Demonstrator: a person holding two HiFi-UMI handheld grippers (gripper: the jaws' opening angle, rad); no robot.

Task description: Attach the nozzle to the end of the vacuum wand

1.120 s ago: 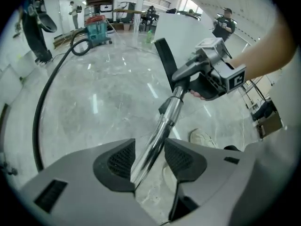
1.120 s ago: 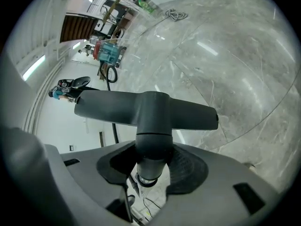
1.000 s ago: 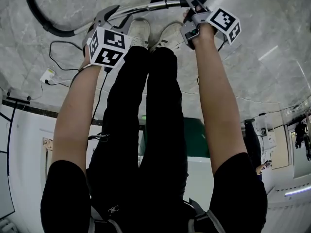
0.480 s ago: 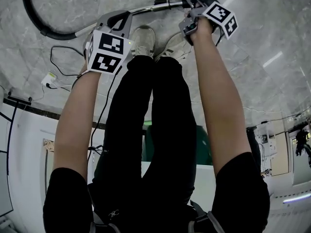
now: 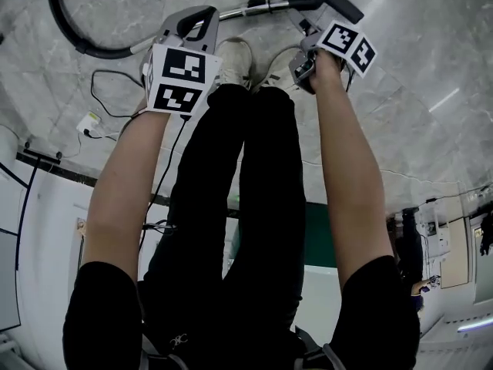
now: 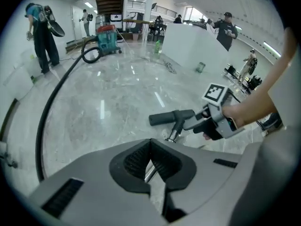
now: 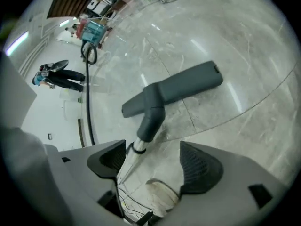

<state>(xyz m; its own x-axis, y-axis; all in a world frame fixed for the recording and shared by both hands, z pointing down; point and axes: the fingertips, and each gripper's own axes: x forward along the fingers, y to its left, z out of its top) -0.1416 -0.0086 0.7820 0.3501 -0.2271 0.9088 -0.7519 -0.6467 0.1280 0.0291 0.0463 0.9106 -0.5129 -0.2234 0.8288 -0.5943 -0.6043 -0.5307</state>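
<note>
Only container in sight is the teal vacuum canister [image 6: 107, 36] far back on the marble floor [image 5: 416, 91]. The black hose [image 6: 51, 102] runs from it toward you; its contents can't be seen. Your left gripper [image 5: 194, 23] is clamped tight on the vacuum wand [image 5: 246, 10], and in the left gripper view the chrome tube is pinched right where the pads meet. Your right gripper [image 5: 306, 33] stands wide apart and grips nothing. Its jaws have just been opening. In the right gripper view the wand's end runs between them, close against the left-hand pad, with your pale shoe [image 7: 162, 194] below the gap. The nozzle [image 7: 174, 91], dark grey and T-shaped, sits on the far end of the wand with its neck over the chrome tube, its head lying across the floor just past your right gripper. Versus a second ago: your left jaws were spread around the wand near the handle and are now closed on it. Your right gripper was at the wand-nozzle joint and has since let go. More of the nozzle head now shows at the top of the head view.
</note>
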